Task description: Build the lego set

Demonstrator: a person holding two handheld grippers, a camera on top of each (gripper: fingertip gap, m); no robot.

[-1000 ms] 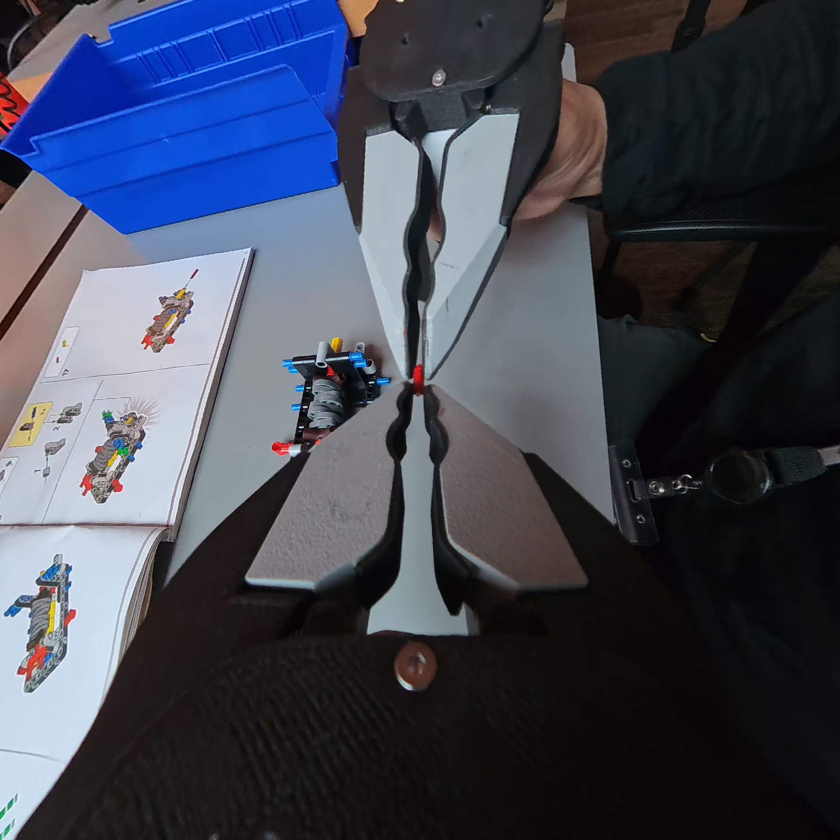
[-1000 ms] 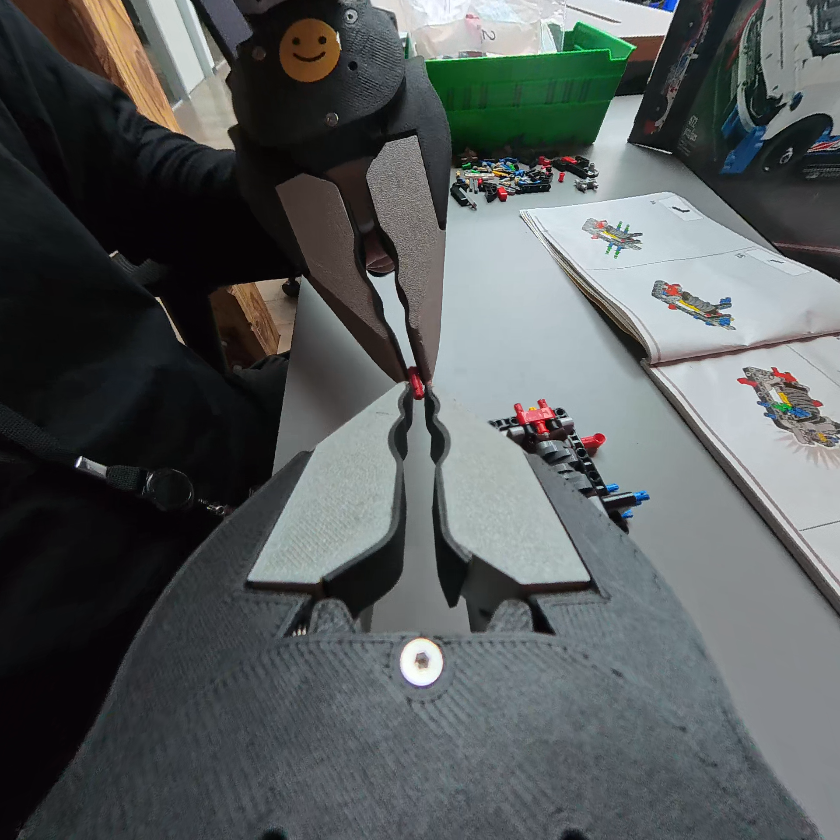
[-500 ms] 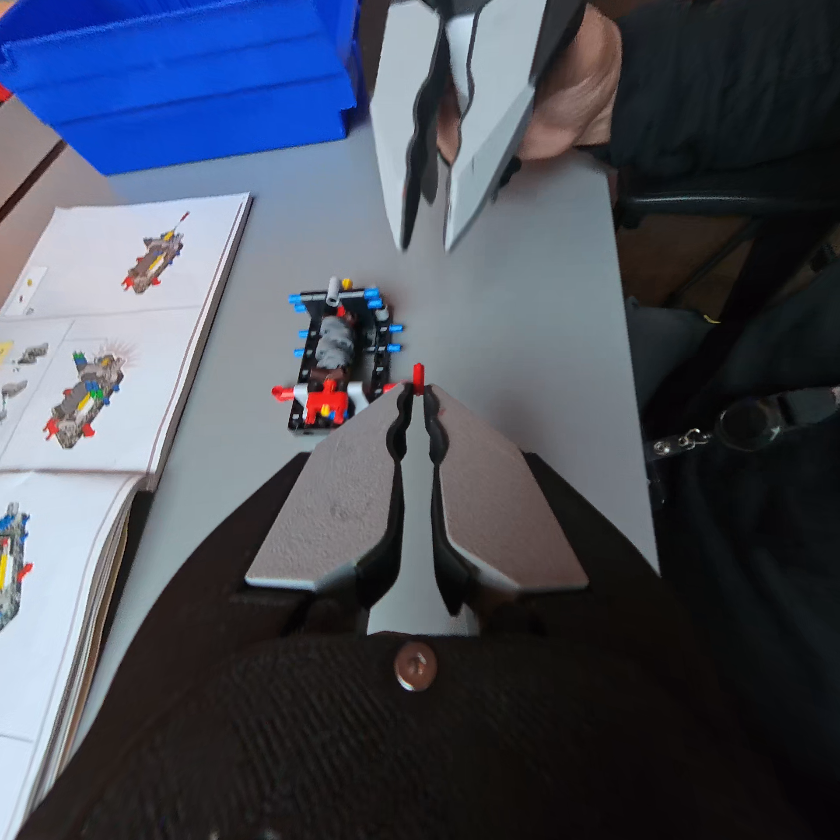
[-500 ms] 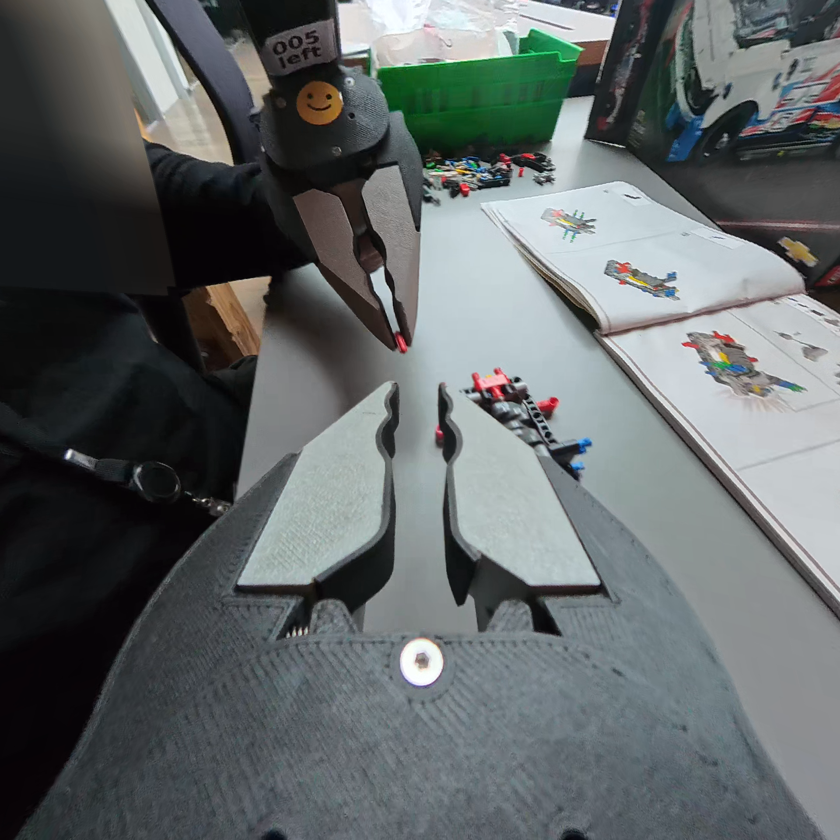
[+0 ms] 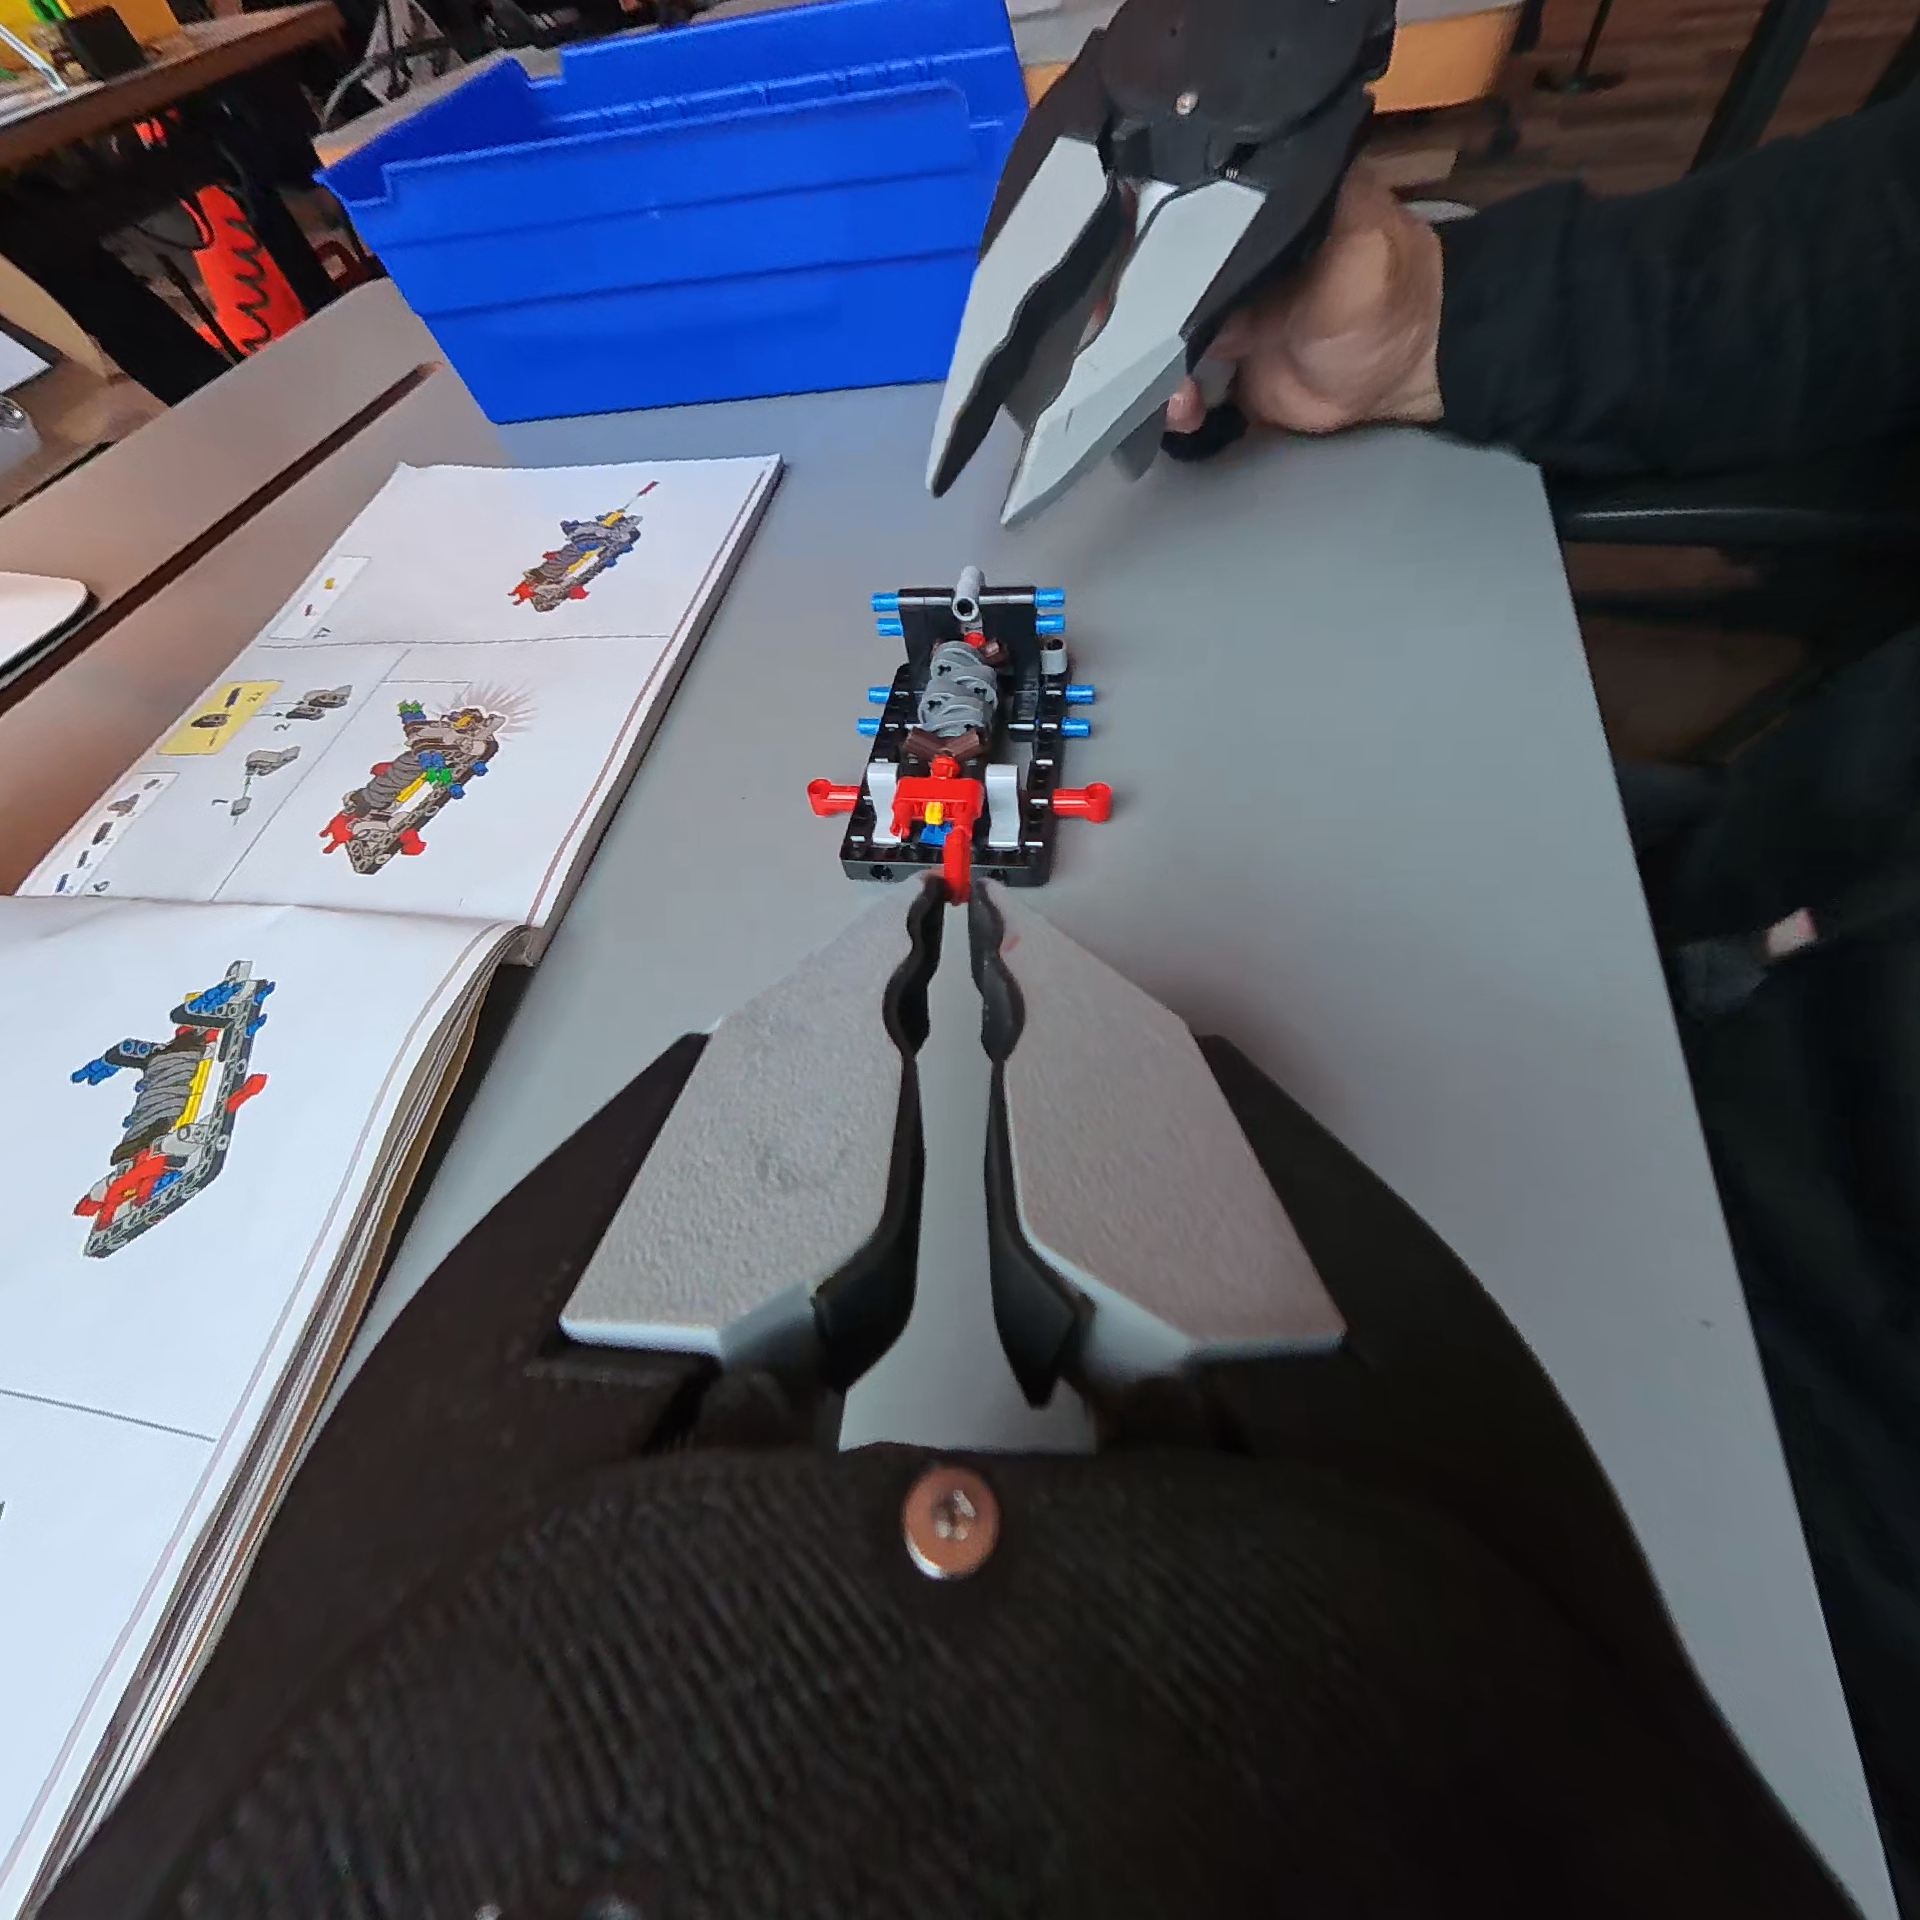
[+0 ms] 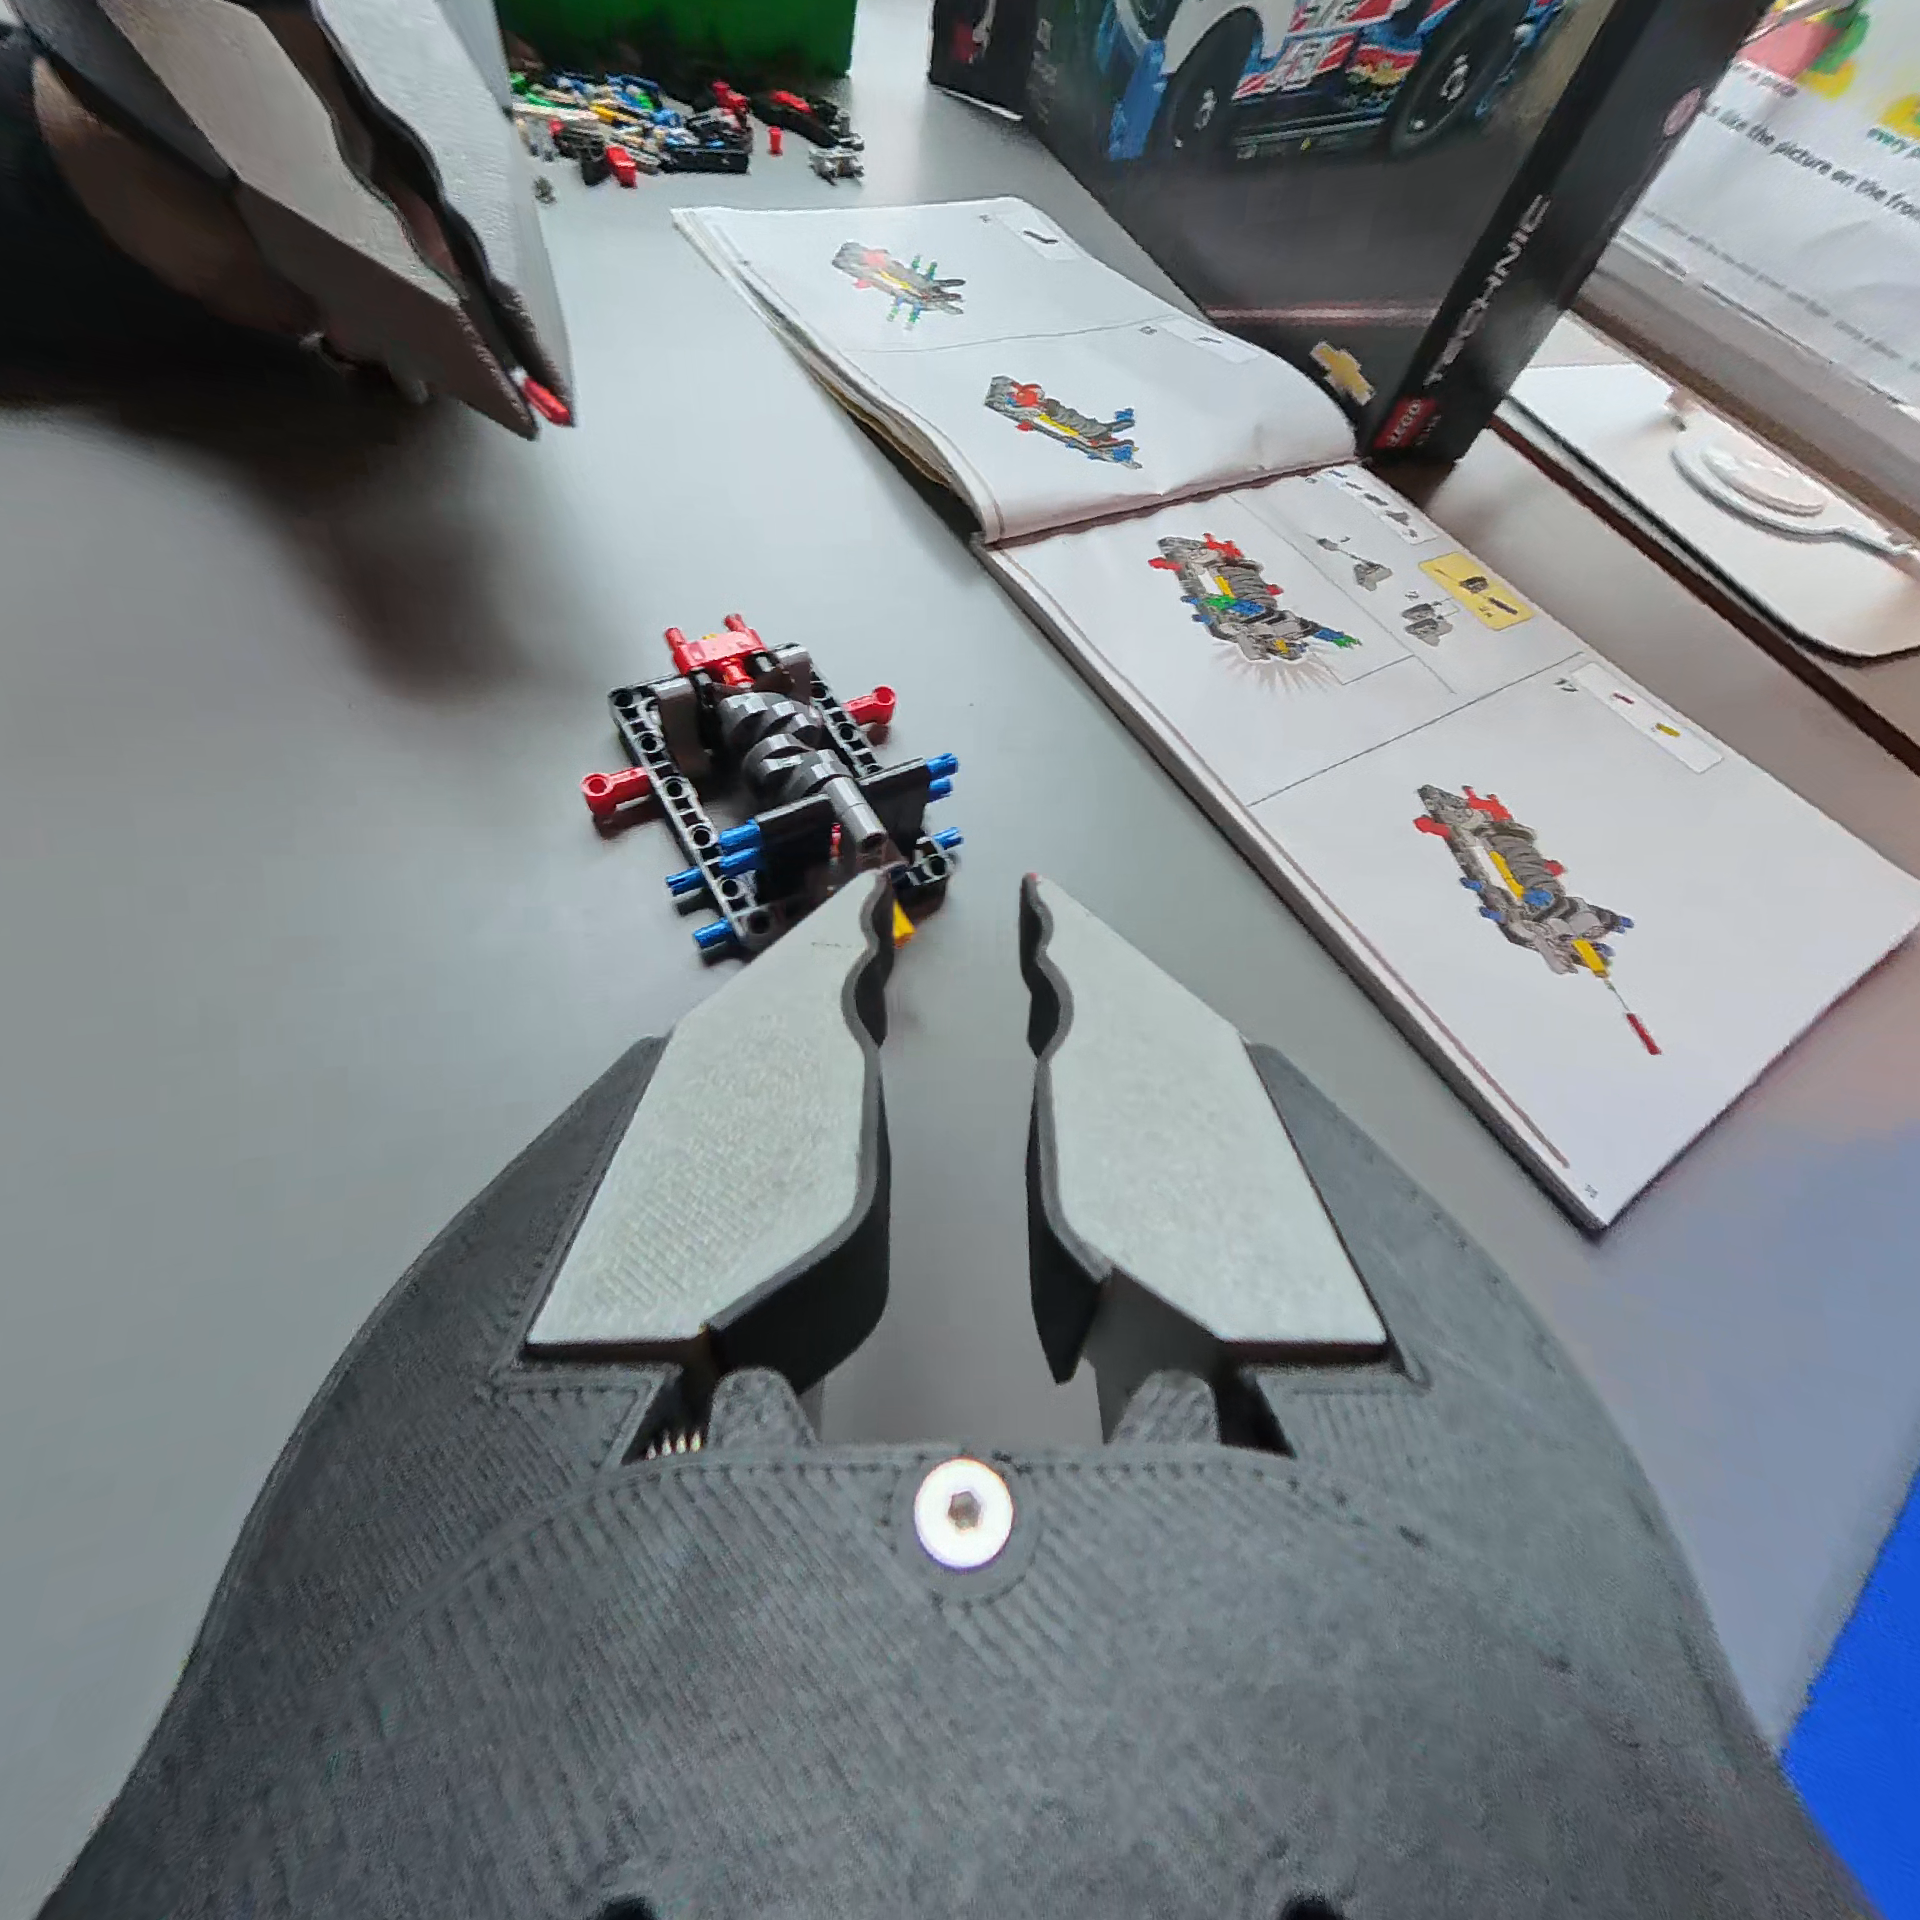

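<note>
Left wrist view: left gripper [image 5: 954, 902] pinches a small red pin [image 5: 956, 860], right in front of the lego frame [image 5: 961, 740] on the grey table [image 5: 1299, 790].

Right wrist view: right gripper [image 6: 951, 902] fingers spread apart, empty, just short of the frame's blue-pin end, manual [image 6: 1351, 665] lying beside.

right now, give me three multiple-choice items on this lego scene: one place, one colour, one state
1. The instruction booklet, seen from the left wrist view, lies where relative to the lego assembly?
A left
B right
C underneath

2. What colour is the piece in the left tongs?
A yellow
B red
C green

3. The right tongs are:
A shut on a brick
B open and empty
C out of view

Answers: 1 A, its pages spread left of the frame; 2 B, a red pin shows at the tips; 3 B, a clear gap holds nothing.
</note>
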